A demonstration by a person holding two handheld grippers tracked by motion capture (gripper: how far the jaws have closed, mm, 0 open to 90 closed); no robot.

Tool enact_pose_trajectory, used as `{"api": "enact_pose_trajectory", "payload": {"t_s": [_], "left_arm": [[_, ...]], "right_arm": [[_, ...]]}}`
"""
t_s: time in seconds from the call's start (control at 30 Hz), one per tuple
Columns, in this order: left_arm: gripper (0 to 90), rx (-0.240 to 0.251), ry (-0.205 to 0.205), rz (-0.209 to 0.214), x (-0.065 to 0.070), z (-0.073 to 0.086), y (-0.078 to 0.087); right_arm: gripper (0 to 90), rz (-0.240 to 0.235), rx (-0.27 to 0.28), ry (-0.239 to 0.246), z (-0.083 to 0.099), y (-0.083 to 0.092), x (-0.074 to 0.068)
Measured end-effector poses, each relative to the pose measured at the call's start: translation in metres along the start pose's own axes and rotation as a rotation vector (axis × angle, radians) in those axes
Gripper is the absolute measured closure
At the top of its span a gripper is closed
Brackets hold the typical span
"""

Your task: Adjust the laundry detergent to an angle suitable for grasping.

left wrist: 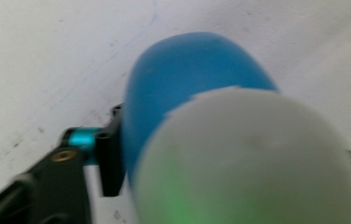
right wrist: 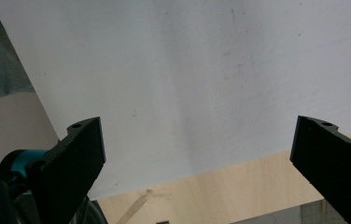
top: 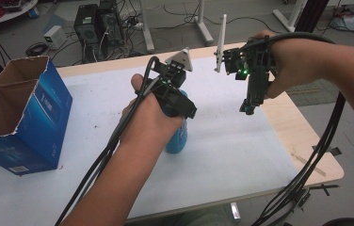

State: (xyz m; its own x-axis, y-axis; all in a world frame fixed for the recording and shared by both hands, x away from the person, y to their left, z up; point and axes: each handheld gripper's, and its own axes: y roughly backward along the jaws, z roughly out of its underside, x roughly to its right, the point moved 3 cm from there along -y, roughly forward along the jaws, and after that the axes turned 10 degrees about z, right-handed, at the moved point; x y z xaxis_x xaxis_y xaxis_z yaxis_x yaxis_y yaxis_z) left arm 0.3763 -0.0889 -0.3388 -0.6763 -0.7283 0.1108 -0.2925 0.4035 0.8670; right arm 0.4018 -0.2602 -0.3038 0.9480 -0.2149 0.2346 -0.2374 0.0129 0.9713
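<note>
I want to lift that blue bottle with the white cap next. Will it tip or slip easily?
The blue bottle looks tall and narrow, so probably tippy if nudged high. Its rounded, smooth plastic may slip. The left tool grips near the white cap, which should steady it.

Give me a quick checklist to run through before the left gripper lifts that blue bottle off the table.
1. Left gripper closed on the blue bottle: ok, a jaw presses its side just below the white cap.
2. Bottle upright on the white mat: ok in the high view.
3. Grip centred on the bottle: cannot tell, the far jaw is mostly hidden behind the cap.
4. Right gripper free and out of the way: ok, jaws wide apart with nothing between, held above the mat's right side.
5. Blue cardboard box clear of the bottle: ok, it stands open at the table's left end.
</note>
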Motion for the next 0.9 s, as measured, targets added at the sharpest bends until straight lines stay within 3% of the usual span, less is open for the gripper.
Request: {"api": "enact_pose_trajectory", "payload": {"t_s": [0.13, 0.3, 0.47, 0.7, 0.8, 0.83, 0.9], "left_arm": [[37.1, 0.001, 0.003, 0.001, 0.000, 0.000, 0.000], [37.8, -0.009, -0.026, 0.012, -0.003, 0.001, 0.002], [37.9, 0.011, -0.045, 0.012, -0.003, 0.001, 0.008], [37.8, 0.004, -0.069, 0.066, -0.007, 0.004, 0.022], [37.8, -0.006, -0.111, 0.095, -0.008, 0.006, 0.030], [37.8, -0.016, -0.137, 0.123, -0.008, 0.007, 0.037], [37.8, -0.019, -0.148, 0.137, -0.009, 0.008, 0.040]], "right_arm": [[2.3, -0.002, -0.008, -0.006, -0.001, 0.000, -0.001], [2.3, -0.003, -0.007, -0.007, -0.002, -0.001, -0.002], [2.3, -0.003, -0.003, -0.007, -0.002, -0.001, -0.002], [2.3, -0.004, -0.007, -0.004, -0.004, -0.001, -0.003], [2.2, -0.005, -0.010, 0.002, -0.008, -0.001, -0.004], [2.2, -0.004, -0.007, 0.008, -0.009, -0.001, -0.004], [2.3, -0.002, -0.004, 0.010, -0.010, -0.001, -0.004]]}}
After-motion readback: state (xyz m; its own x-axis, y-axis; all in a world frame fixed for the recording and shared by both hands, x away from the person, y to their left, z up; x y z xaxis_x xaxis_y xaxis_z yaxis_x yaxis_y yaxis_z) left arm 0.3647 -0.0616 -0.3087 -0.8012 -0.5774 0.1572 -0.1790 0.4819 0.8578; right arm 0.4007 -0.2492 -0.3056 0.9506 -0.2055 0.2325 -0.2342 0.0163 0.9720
